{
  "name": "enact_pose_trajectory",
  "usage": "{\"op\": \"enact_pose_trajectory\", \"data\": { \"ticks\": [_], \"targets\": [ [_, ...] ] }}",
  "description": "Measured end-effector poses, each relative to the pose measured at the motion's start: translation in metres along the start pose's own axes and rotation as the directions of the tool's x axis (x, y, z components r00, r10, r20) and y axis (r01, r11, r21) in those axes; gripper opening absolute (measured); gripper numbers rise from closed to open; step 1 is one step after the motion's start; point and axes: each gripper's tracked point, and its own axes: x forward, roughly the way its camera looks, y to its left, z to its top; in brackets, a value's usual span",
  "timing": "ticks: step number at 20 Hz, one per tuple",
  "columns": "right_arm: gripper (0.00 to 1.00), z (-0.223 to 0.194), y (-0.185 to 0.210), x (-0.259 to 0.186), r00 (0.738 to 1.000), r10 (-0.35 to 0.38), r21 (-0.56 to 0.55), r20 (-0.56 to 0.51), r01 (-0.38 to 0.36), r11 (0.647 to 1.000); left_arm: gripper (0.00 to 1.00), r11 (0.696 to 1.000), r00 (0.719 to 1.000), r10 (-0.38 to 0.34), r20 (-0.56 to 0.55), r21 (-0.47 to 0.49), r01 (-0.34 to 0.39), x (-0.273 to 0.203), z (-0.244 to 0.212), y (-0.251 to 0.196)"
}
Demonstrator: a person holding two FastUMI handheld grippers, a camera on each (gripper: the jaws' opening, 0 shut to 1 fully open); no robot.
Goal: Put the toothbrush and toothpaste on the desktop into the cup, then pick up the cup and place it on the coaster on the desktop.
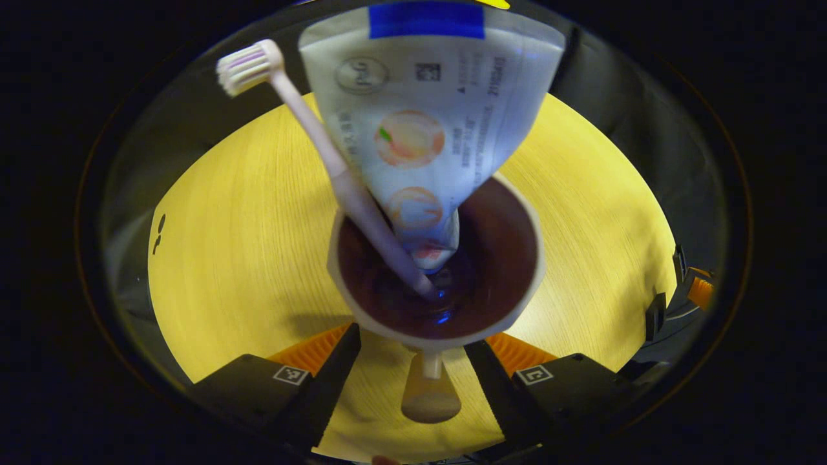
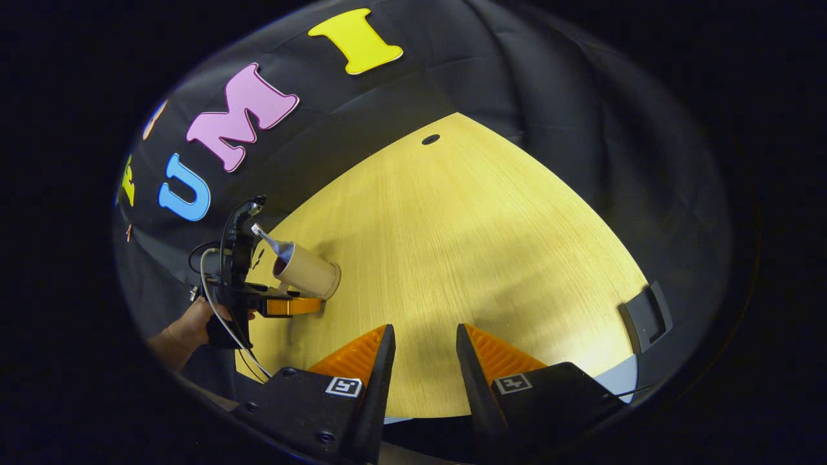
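While the brush [image 1: 310, 135] and paste [image 1: 420, 123] stand in the cup [image 1: 517, 258], the left tongs [image 1: 413, 361] straddle its handle [image 1: 429, 387], whether clenched I cannot tell. The right tongs [image 2: 423, 361] hang released, well apart; no coaster is visible

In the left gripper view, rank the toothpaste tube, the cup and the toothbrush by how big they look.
1. toothpaste tube, largest, though its top end is nearest the camera, which inflates it.
2. cup, its mouth nearly as wide.
3. toothbrush, long but thinnest.
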Motion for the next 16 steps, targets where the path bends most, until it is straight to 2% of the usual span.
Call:
{"op": "enact_pose_trajectory", "data": {
  "ticks": [5, 9, 14, 16],
  "targets": [
    [0.59, -0.004, 0.027, 0.007, 1.000, 0.028, -0.037, -0.015, -0.028, 0.999, 1.00, 0.999, 0.999, -0.014, 0.050, -0.047, 0.017, -0.033, -0.016, 0.004],
    [0.59, -0.011, 0.066, 0.016, 0.997, 0.066, -0.096, -0.042, -0.070, 0.993, 1.00, 0.996, 0.990, -0.015, 0.144, -0.087, 0.027, -0.071, -0.026, 0.014],
    [0.59, -0.018, 0.124, 0.024, 0.990, 0.126, -0.172, -0.064, -0.135, 0.976, 1.00, 0.987, 0.957, 0.001, 0.289, -0.153, 0.045, -0.123, -0.039, 0.030],
    [0.63, -0.022, 0.145, 0.023, 0.986, 0.148, -0.198, -0.075, -0.160, 0.967, 0.99, 0.981, 0.943, 0.001, 0.333, -0.184, 0.064, -0.138, -0.048, 0.035]
  ]
}}
